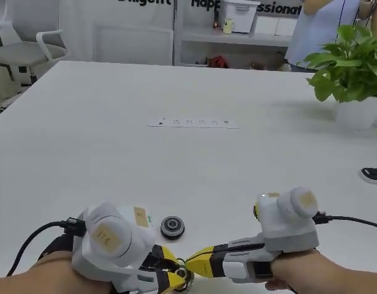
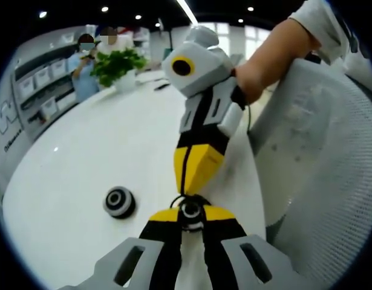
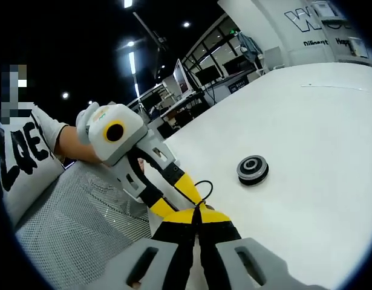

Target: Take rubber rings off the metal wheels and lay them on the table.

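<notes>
Rubber ring: showed as a thin black loop, pinched in the almost closed jaws of the right gripper and partly clear of its metal wheel. Clamped that wheel in the left gripper, jaws set narrow, low over the near edge of the table. Judged the step as stripping the first ring. Called next for a steady pull away from the wheel, then release onto the table. Counted two wheels: one held, one second wheel lying just beside the grippers, dark-rimmed, ring seemingly fitted. Counted two grippers.
</notes>
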Available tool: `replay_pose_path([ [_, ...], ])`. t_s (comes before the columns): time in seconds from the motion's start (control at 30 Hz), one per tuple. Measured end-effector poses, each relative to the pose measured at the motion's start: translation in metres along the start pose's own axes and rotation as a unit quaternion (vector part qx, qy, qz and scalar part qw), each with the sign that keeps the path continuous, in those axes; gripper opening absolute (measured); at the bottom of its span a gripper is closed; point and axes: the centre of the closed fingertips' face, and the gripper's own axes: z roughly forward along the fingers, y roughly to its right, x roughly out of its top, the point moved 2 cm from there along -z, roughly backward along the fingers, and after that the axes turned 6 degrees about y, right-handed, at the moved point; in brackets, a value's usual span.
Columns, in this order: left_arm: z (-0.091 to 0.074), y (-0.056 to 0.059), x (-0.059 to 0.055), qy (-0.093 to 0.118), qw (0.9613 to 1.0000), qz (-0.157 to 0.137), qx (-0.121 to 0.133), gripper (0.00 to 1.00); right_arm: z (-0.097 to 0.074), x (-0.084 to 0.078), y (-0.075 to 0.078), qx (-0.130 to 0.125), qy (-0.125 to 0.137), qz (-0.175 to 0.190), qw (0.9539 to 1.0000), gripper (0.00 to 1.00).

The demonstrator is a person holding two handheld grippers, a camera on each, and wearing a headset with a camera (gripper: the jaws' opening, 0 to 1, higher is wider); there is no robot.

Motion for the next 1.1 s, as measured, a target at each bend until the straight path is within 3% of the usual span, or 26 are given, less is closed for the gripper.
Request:
replay_pose_path([
  [0.27,0.000,0.000,0.000,0.000,1.0000,0.003,-0.002,0.12,-0.003,-0.005,0.007,-0.018,-0.012,-0.008,0.9997,0.00],
  [0.67,0.000,0.000,0.001,0.011,0.9998,-0.003,-0.015,0.14,-0.004,-0.007,0.006,-0.016,-0.020,-0.016,0.9995,0.00],
  [0.73,0.000,-0.001,0.001,0.014,0.9996,-0.015,-0.017,0.15,-0.004,-0.007,0.005,-0.016,-0.019,-0.016,0.9996,0.00],
  [0.9,-0.003,0.004,0.003,0.017,0.9994,-0.009,-0.030,0.21,-0.005,-0.007,0.006,-0.017,-0.020,-0.018,0.9995,0.00],
  [1.1,-0.013,-0.002,0.018,0.054,0.9976,-0.037,-0.023,0.26,-0.006,-0.007,0.005,-0.018,-0.019,-0.018,0.9995,0.00],
])
